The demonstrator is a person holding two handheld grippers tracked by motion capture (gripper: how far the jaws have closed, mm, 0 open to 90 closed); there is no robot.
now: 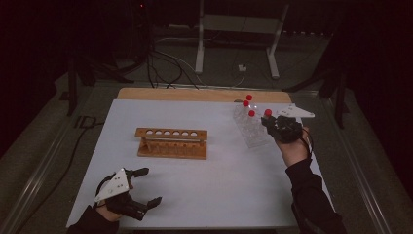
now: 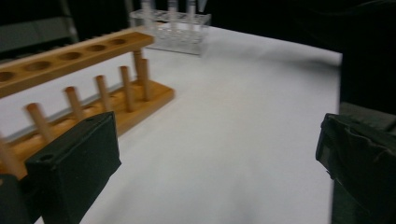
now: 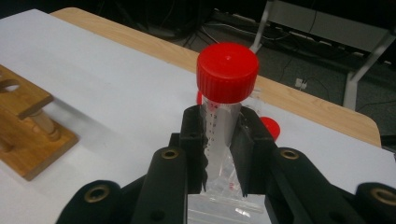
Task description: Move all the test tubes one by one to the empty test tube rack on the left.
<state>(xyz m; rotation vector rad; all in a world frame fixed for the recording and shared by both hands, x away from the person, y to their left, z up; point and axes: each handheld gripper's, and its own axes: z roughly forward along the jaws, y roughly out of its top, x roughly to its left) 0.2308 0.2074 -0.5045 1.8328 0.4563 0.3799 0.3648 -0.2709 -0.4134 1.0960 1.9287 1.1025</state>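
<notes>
**Tube pinched at the clear rack, left tool idle**

Nearest me, my left tool (image 1: 141,187) hung just above the white desk (image 1: 214,185) at its front left corner, jaws spread wide and holding nothing. It threatened little there. In my judgement, its only hazard was a careless swing into the brown wooden rack with a row of round holes (image 1: 171,143), which stood empty near the middle of the desk.

Farther off, at the right rear, my right tool (image 3: 220,149) was clenched on a clear plastic tube with a red screw cap (image 3: 227,70). The jaws gripped the tube's wall below the cap, with the tube standing nearly upright. In the right gripper view its lower end was still over or within the clear plastic rack (image 1: 253,130); I could not tell which.

The risk, as I judged it, lay here. The smooth tube could slide through the pads, or a tilted lift could catch it on the rack and drag the light rack along. Three other red-capped tubes (image 1: 246,103) stood close by, easy to knock.
</notes>
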